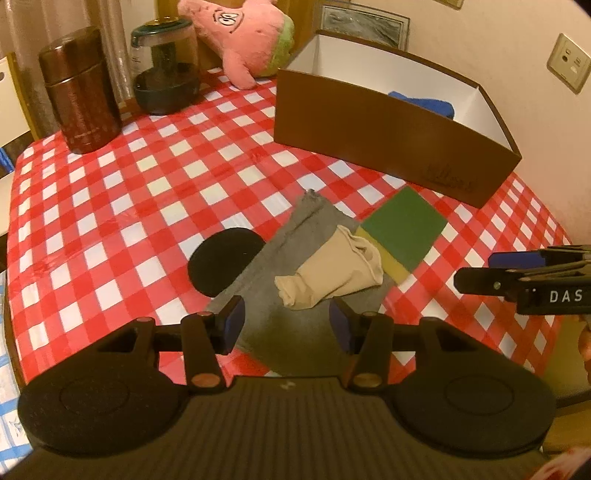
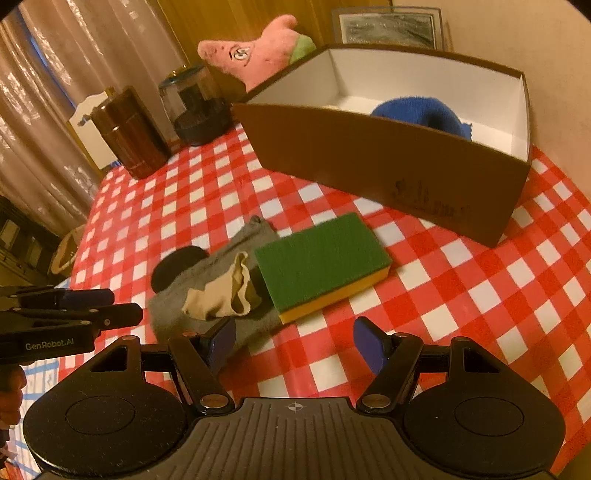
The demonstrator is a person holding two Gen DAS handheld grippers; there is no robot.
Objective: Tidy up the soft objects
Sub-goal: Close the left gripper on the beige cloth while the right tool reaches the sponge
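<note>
A grey cloth lies on the checked table with a beige stocking on top. A green and yellow sponge overlaps its right edge and a black round pad lies at its left. A brown box behind holds a blue cloth. My left gripper is open, just above the grey cloth's near part. My right gripper is open and empty, in front of the sponge.
A pink plush toy, a glass jar and a brown canister stand at the table's far side. The right gripper shows at the right edge of the left wrist view.
</note>
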